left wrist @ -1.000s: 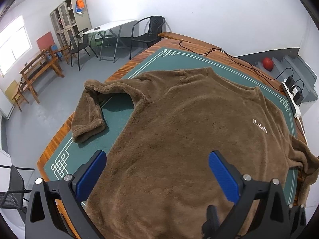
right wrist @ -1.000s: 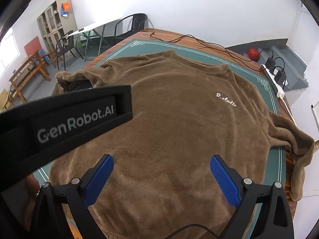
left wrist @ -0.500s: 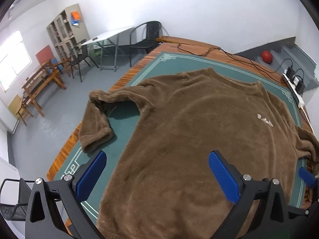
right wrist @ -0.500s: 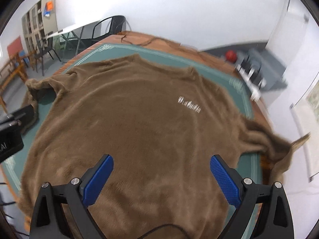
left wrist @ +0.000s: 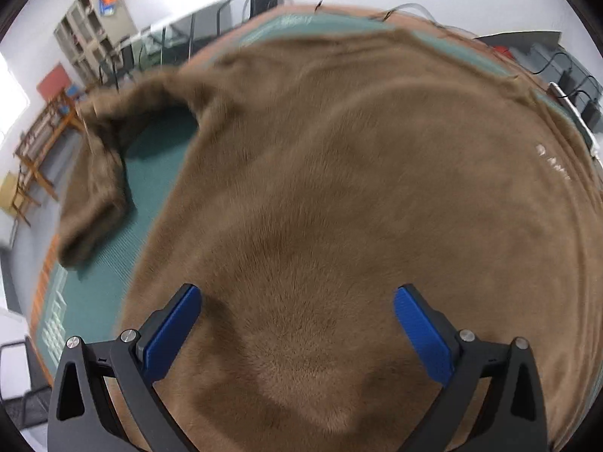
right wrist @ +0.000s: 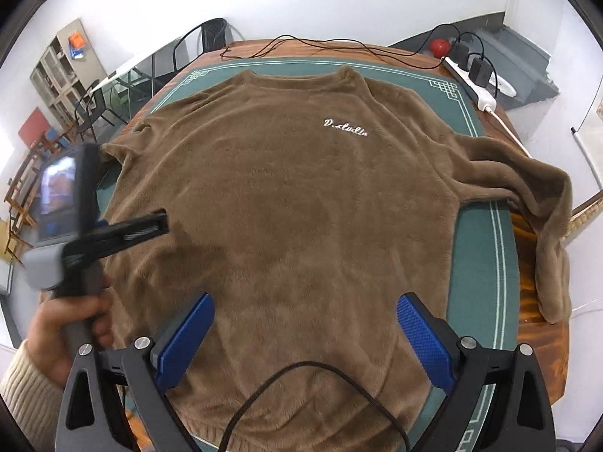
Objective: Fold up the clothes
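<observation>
Left gripper [left wrist: 297, 324]: blue pads spread wide at bottom of left wrist view, nothing between them, hovering low over brown fleece. Same tool seen in right wrist view at left edge [right wrist: 113, 233], gripped by a hand [right wrist: 64, 335] in a cream knit cuff, black fingers lying over the sweater's left side; contact w/ fabric can't tell.

Right gripper [right wrist: 305, 335]: pads also wide apart, bottom centre of frame, holding nothing, above the hem. Black cable [right wrist: 312, 388] looping across bottom centre over the fabric.

Sweater [right wrist: 301, 196]: brown, plush, spread flat front-up, filling centre of frame on green mat [right wrist: 475, 263]. Collar toward top, hem toward bottom. White script logo [right wrist: 345, 128] upper centre-right on chest. Right-side sleeve [right wrist: 542, 211] bunched, draped over mat edge and off the wooden table [right wrist: 535, 324] at right. Left-side sleeve [left wrist: 94, 196] bent back, cuff down at left of frame in left wrist view; that view motion-blurred.

Further out: white power strip [right wrist: 471, 83] w/ plugs upper right, red ball [right wrist: 437, 46] behind it, cabinet [right wrist: 64, 75] upper left.
</observation>
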Available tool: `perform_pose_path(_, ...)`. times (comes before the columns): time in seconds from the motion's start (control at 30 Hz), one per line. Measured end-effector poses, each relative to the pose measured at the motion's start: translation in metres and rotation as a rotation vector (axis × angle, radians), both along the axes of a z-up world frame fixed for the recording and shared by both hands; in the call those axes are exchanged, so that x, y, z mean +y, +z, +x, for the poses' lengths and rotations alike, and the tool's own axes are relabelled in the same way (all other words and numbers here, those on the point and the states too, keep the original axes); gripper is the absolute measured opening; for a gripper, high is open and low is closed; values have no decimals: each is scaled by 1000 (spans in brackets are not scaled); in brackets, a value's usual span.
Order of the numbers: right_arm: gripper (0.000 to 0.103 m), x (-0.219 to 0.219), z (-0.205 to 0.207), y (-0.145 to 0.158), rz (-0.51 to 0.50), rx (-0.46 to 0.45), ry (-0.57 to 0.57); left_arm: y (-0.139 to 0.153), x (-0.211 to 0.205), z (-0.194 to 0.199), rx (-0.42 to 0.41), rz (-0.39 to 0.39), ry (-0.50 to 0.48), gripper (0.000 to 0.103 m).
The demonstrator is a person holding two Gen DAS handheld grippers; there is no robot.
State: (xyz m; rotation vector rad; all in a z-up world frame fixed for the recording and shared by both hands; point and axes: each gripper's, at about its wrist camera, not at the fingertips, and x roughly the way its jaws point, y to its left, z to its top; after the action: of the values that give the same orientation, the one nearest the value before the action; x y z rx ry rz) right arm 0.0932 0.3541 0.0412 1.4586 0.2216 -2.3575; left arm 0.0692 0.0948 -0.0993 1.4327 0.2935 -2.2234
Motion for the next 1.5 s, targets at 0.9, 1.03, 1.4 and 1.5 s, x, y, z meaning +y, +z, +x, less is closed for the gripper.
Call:
perform_pose_path(0.9,99,-8,32,10,0,62,99,-8,3,37,195,-7,-37,103)
perform_pose_path(1.03,99,-23,50,19,0,103,174,-10,-5,35,197,-7,-35,103)
perform_pose_path(1.4,99,-23,57,20,-2,89,164,-10,-2,33,195,-6,-36,103)
perform_pose_path(1.5,99,-25,58,20,-3,94,174,-10,-2,33,195,-6,-36,103)
